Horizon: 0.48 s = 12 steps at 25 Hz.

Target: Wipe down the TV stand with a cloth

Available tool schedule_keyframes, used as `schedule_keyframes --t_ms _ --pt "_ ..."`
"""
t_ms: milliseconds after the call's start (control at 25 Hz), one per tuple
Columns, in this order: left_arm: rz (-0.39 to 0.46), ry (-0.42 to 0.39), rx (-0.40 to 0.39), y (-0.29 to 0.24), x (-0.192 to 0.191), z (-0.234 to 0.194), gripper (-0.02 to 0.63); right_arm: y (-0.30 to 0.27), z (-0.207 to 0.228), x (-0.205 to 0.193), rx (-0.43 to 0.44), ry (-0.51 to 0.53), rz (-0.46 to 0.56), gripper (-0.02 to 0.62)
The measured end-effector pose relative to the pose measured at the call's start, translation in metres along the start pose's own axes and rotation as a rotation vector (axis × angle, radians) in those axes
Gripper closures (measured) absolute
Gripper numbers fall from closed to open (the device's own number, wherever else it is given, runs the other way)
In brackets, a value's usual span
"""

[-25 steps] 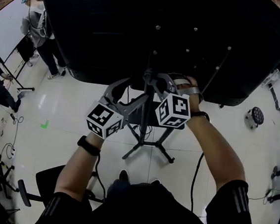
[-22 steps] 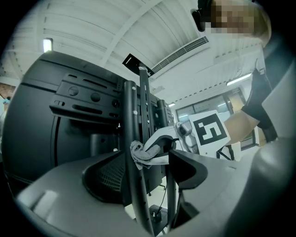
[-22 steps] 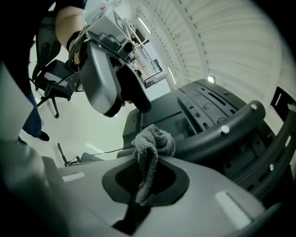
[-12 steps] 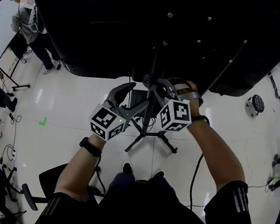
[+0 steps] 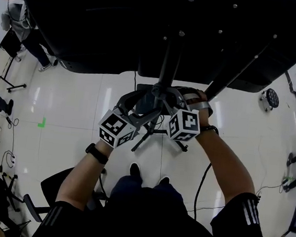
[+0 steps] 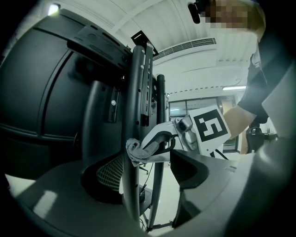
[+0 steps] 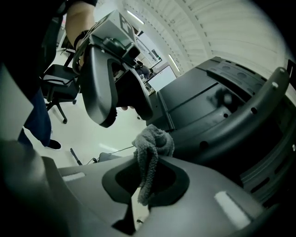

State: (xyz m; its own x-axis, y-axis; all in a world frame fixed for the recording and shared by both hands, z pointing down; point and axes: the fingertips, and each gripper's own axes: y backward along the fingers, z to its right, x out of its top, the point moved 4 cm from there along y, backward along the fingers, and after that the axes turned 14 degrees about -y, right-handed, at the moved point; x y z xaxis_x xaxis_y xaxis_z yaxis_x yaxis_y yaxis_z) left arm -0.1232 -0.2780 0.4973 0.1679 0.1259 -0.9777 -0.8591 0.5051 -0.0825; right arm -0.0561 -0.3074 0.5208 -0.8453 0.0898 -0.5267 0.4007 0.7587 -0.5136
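Glossy white tile floor [image 5: 86,103] of a workroom, with people [image 5: 20,33] at its left edge. A big black TV [image 5: 110,27] hangs on the stand's black pole [image 5: 167,65]. The right tongs [image 7: 147,178] are clamped on a small grey knitted cloth [image 7: 152,141], bunched against the pole. The left tongs [image 6: 150,170] are spread apart around the pole, near the cloth.
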Motion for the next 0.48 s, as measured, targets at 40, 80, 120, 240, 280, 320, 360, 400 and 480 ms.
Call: schedule_keyframes --t_ms 40,80,120,240,280,320,360,400,480 --pt "-0.006 0.010 0.001 -0.003 -0.005 0.002 0.273 -0.005 -0.003 -0.005 0.009 -0.004 -0.001 0.575" --pt "-0.014 0.025 -0.002 -0.006 -0.009 0.006 0.270 -0.008 -0.007 -0.010 0.015 -0.006 -0.001 0.575" --pt "-0.024 0.040 -0.007 -0.009 -0.014 0.011 0.270 -0.010 -0.010 -0.015 0.021 -0.007 0.002 0.575" --pt "-0.055 0.069 0.001 -0.014 -0.031 0.021 0.264 -0.019 -0.023 -0.025 0.048 -0.005 0.001 0.575" --pt "-0.067 0.073 0.008 -0.015 -0.039 0.023 0.261 -0.023 -0.028 -0.029 0.060 -0.006 0.002 0.575" --pt "-0.077 0.077 0.013 -0.016 -0.047 0.024 0.261 -0.028 -0.033 -0.033 0.069 -0.008 0.007 0.575" --pt "-0.086 0.080 0.017 -0.018 -0.056 0.024 0.261 -0.032 -0.038 -0.037 0.074 -0.007 0.013 0.575" --pt "-0.096 0.081 0.020 -0.020 -0.066 0.025 0.259 -0.037 -0.043 -0.040 0.078 -0.005 0.017 0.575" --pt "-0.118 0.085 0.022 -0.022 -0.085 0.026 0.255 -0.046 -0.054 -0.049 0.089 -0.006 0.015 0.575"
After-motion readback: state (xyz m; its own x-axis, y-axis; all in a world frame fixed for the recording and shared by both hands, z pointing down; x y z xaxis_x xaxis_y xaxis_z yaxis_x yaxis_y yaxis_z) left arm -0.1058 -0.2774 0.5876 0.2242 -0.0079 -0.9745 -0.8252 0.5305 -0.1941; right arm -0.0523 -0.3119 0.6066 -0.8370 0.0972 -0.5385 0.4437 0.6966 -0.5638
